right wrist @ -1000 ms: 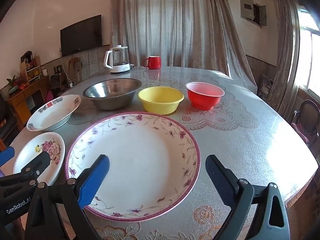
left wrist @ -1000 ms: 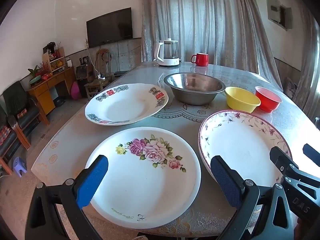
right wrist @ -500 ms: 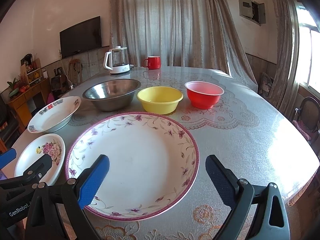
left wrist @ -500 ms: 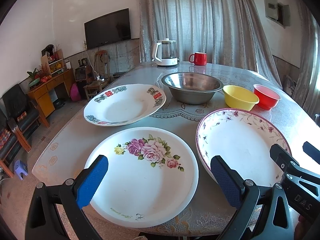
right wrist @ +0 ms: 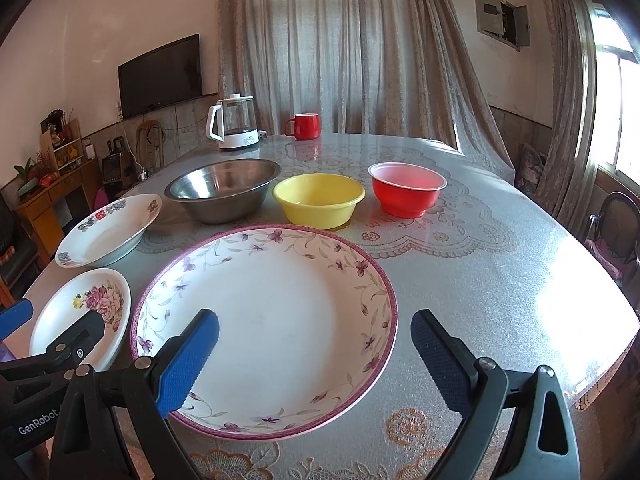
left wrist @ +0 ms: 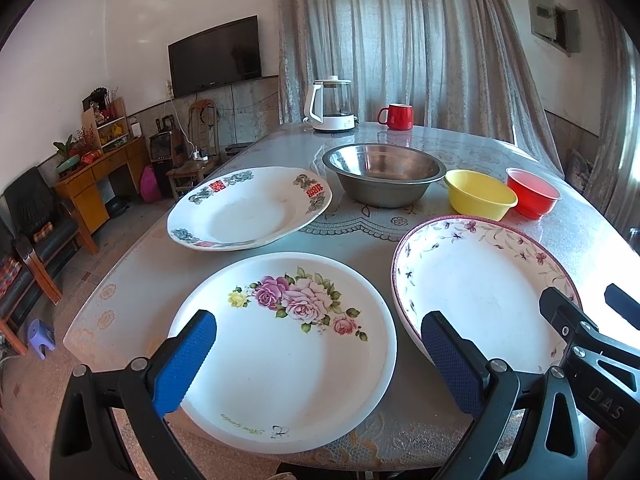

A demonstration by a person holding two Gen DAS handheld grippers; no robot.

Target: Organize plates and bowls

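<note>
Grippers barely shifted since a second ago; left gripper (left wrist: 318, 350) over rose plate (left wrist: 280, 348), right gripper (right wrist: 314, 344) over purple-rimmed plate (right wrist: 268, 320), fingers spread, empty; stacking not begun

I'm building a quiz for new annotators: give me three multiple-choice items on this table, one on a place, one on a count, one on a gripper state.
1. What sits directly between the round steel bowl and the red plastic bowl?
A red mug
B yellow plastic bowl
C kettle

2. How many plates lie on the table?
A two
B three
C four

3. The left gripper is:
A open, empty
B shut on a plate
C holding a bowl

Answers: B, the bowls stand in a row; B, rose, vine-rimmed and red-character plates; A, fingers apart over the rose plate.
</note>
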